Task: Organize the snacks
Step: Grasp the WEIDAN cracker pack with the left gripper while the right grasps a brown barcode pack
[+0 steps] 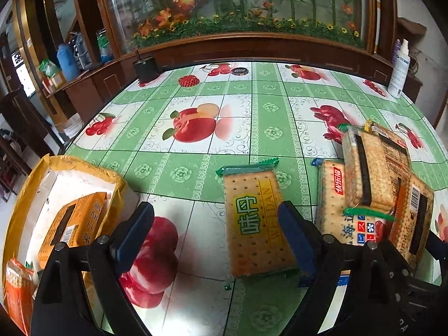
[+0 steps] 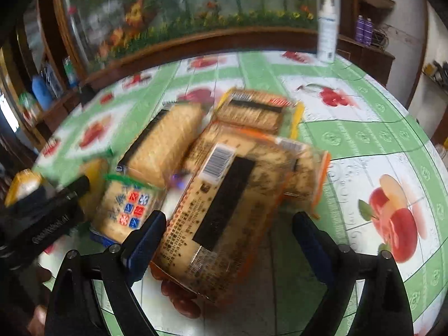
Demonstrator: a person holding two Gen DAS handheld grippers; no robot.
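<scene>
In the left wrist view, a green-wrapped cracker pack point(image 1: 256, 224) lies flat on the tablecloth between my left gripper's point(image 1: 215, 233) fingers. It sits close to the right-hand finger point(image 1: 296, 238) and far from the other, so the jaws stand open. A yellow-edged box point(image 1: 33, 184) at the left holds an orange pack point(image 1: 72, 221). The right wrist view is blurred. My right gripper point(image 2: 228, 238) is open around an orange-wrapped pack with a barcode point(image 2: 224, 210); only the left-hand finger point(image 2: 145, 238) looks close to it. This pack tops a pile of several cracker packs point(image 2: 165, 145).
The same pile point(image 1: 372, 173) is at the right in the left wrist view. A white spray bottle point(image 1: 399, 72) and a black holder point(image 1: 145, 68) stand at the table's far edge, against a wooden cabinet point(image 1: 252, 44). The fruit-print tablecloth point(image 1: 196, 128) covers the table.
</scene>
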